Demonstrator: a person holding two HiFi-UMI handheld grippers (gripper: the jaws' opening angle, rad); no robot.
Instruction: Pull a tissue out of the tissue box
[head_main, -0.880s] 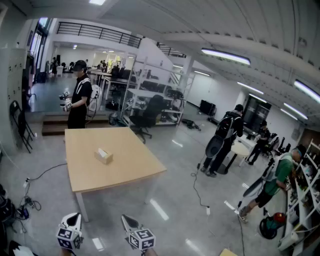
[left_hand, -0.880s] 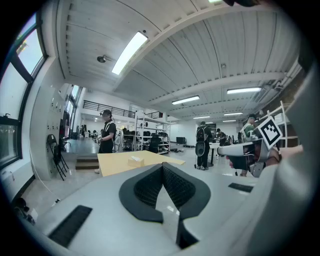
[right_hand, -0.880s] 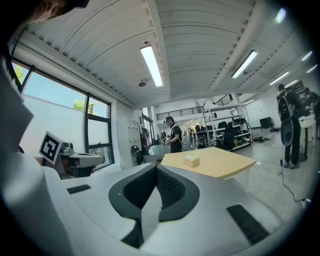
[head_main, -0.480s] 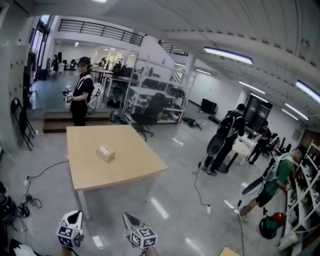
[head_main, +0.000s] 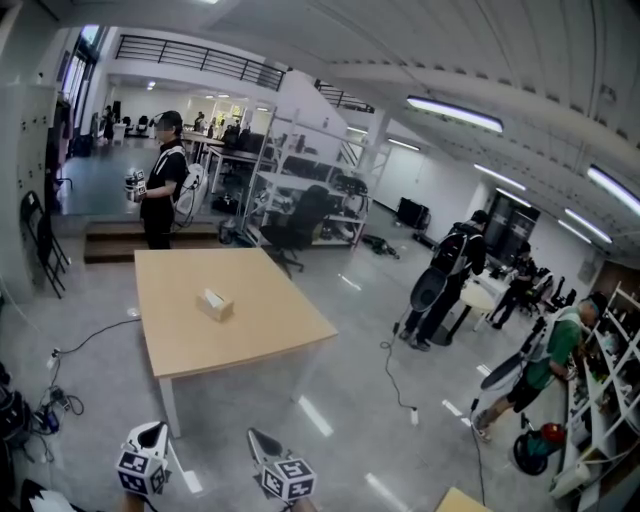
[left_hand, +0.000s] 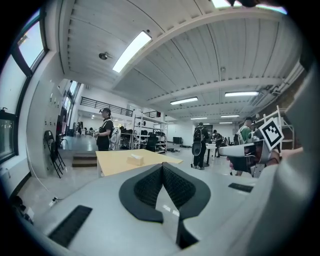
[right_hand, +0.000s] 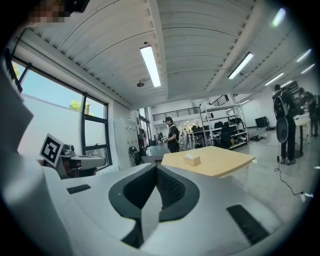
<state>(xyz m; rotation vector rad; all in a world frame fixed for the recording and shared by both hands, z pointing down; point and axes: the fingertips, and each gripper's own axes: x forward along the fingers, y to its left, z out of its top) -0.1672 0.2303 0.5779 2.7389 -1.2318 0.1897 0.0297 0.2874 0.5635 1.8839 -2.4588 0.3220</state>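
My left tool (head_main: 150, 436) and right tool (head_main: 262, 445), partly cut off at the bottom edge, are both clenched empty. The small tan tissue box (head_main: 214, 304) sits on the table (head_main: 270, 330), well apart from them. Its opening is too small to make out.

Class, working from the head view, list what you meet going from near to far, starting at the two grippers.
The left gripper and right gripper, side by side → square light wooden table → small tan cardboard tissue box → person in black standing beyond the table's far edge.
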